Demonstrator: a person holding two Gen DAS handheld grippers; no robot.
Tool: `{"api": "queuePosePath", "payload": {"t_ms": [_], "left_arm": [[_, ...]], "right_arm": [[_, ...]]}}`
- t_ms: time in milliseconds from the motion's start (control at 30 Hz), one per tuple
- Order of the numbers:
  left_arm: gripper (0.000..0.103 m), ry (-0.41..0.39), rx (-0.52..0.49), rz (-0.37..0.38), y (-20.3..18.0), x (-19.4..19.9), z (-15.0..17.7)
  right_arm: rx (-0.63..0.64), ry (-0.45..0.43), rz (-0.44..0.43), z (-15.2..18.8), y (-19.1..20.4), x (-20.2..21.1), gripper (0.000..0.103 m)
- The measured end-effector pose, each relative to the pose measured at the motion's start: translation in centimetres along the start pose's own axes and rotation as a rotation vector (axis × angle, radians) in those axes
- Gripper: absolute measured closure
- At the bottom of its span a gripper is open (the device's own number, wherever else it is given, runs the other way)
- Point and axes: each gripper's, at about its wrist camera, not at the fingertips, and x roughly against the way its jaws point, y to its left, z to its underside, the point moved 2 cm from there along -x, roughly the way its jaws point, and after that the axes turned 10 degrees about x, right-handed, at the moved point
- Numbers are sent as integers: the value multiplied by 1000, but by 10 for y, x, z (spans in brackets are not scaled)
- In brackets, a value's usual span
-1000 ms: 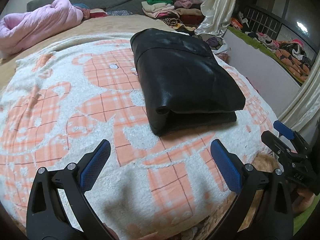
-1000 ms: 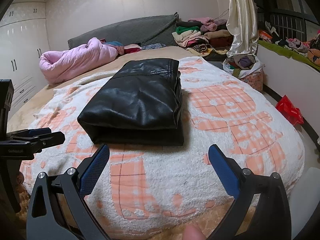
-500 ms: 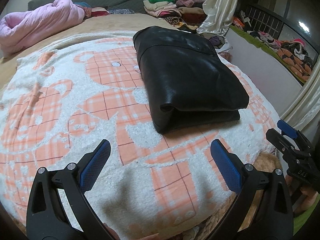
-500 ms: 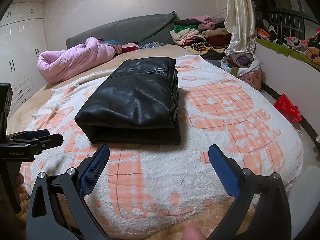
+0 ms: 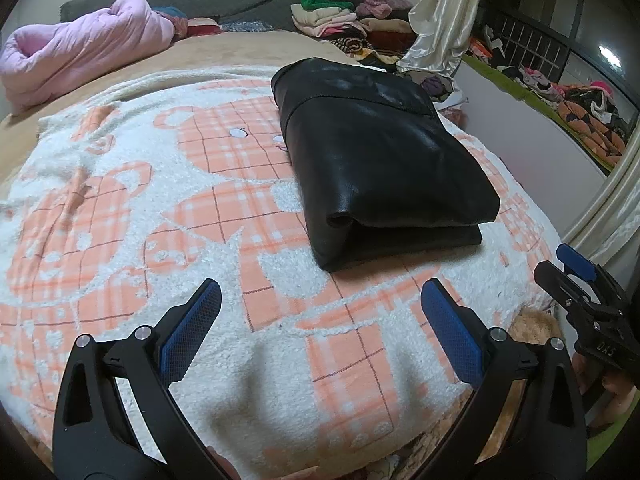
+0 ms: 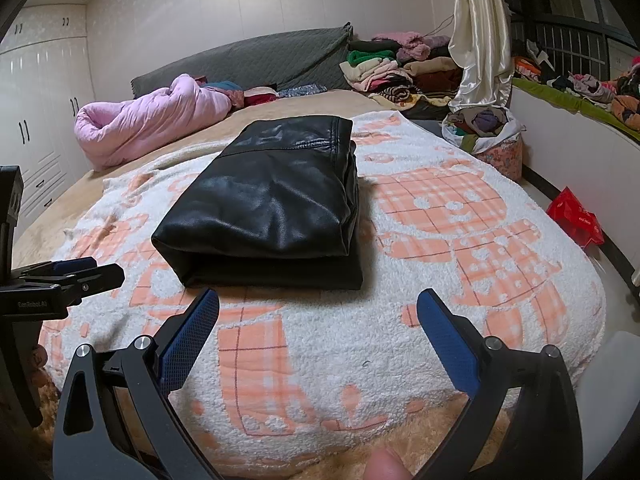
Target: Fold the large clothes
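A black leather garment point(image 5: 380, 164) lies folded into a neat rectangle on the white and orange plaid fleece blanket point(image 5: 160, 220) on the bed. It also shows in the right wrist view point(image 6: 268, 204). My left gripper point(image 5: 320, 296) is open and empty, held back near the bed's front edge, short of the garment. My right gripper point(image 6: 318, 304) is open and empty, also short of the garment. The right gripper shows at the right edge of the left wrist view point(image 5: 576, 276), and the left gripper shows at the left edge of the right wrist view point(image 6: 72, 276).
A pink quilt point(image 6: 156, 120) lies at the far left of the bed by the grey headboard point(image 6: 248, 60). Piles of clothes point(image 6: 396, 68) sit at the back right beside a curtain point(image 6: 480, 36). A laundry bag point(image 6: 488, 132) and a red bag point(image 6: 576, 216) lie on the floor at right.
Both grippers have drawn back slightly from the folded garment, staying open and empty. The garment has not moved.
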Motion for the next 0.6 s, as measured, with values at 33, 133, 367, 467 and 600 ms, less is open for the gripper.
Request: {"api": "queuePosePath", "payload": {"t_ms": [33, 133, 367, 467, 600], "left_arm": [[9, -1, 0, -1, 0, 0, 0], [9, -2, 0, -5, 1, 0, 0], [9, -4, -4, -9, 1, 0, 0], [9, -6, -3, -12, 1, 1, 0], [9, -6, -4, -13, 0, 1, 0]], "right_arm": [[1, -1, -1, 0, 0, 0, 4], [3, -2, -1, -1, 2, 1, 4], [4, -1, -3, -2, 3, 1, 4], [3, -1, -2, -2, 3, 1, 4], [5, -1, -2, -2, 3, 1, 4]]}}
